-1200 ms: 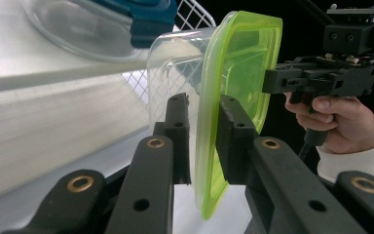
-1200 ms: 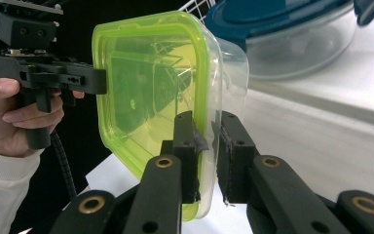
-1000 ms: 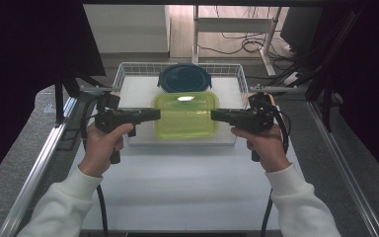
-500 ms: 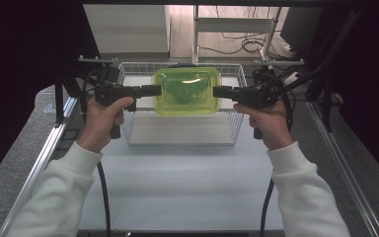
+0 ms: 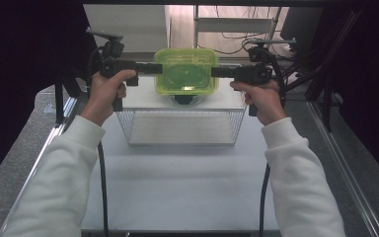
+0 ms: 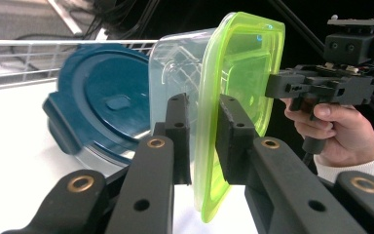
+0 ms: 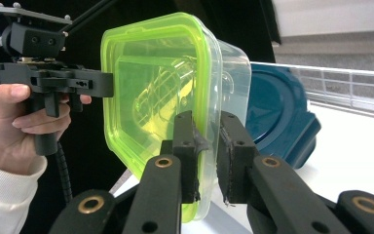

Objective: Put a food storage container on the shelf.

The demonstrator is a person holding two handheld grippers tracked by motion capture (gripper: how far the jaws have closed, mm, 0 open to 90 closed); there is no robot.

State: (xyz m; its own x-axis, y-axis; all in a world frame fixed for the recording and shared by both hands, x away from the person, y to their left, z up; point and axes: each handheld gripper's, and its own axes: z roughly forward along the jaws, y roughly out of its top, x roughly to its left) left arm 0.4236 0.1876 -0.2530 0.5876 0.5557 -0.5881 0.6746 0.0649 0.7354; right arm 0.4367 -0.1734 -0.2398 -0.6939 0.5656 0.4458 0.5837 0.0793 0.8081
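Note:
A clear container with a lime-green lid (image 5: 186, 71) hangs in the air over the far part of a wire basket (image 5: 177, 126). My left gripper (image 5: 155, 69) is shut on the container's left rim and my right gripper (image 5: 217, 72) on its right rim. The left gripper view has my own jaws (image 6: 204, 126) pinching the lid's edge (image 6: 243, 73), with the other gripper (image 6: 272, 87) at the far rim. In the right gripper view my jaws (image 7: 207, 141) clamp the rim, the lid (image 7: 146, 87) facing left. A blue-lidded container (image 6: 107, 102) lies in the basket below.
The basket stands on a white table (image 5: 187, 187) and has bare room in its near half. Black frame posts (image 5: 325, 74) flank the table on both sides. Cables (image 5: 101, 187) trail down from each gripper along the sleeves.
Both grippers have raised the green-lidded container out of the basket and carried it away from the person, so it now hangs over the blue-lidded container.

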